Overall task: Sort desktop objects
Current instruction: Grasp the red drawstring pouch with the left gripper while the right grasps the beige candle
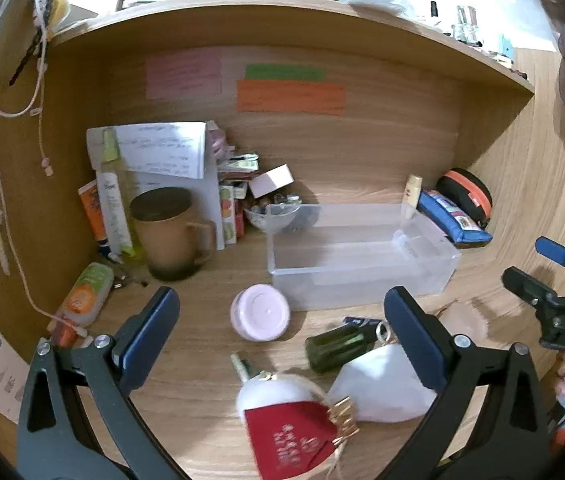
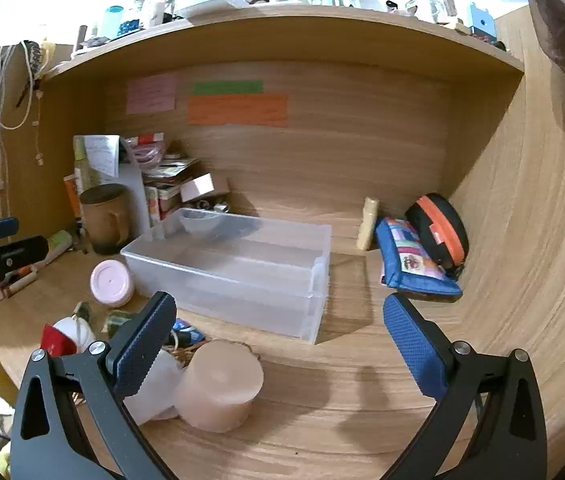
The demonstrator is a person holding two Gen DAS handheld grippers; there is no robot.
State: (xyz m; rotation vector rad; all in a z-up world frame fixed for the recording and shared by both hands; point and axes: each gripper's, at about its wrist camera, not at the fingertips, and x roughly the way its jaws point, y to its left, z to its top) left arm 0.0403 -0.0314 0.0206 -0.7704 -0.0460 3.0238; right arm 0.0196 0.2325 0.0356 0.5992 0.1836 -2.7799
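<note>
Both grippers, left and right, hang wide apart and hold nothing above a wooden desk. A clear bin sits mid-desk; pink jar, green bottle and candle lie before it. "DAS" marks the right gripper's body.

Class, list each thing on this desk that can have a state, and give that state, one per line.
Left hand-held gripper: open, holding nothing.
Right hand-held gripper: open, holding nothing.
Clear bin: lidless, empty.
Pink jar: lying on its side, lid on.
Mug: upright, covered.
Black pouch: zipped shut.
</note>
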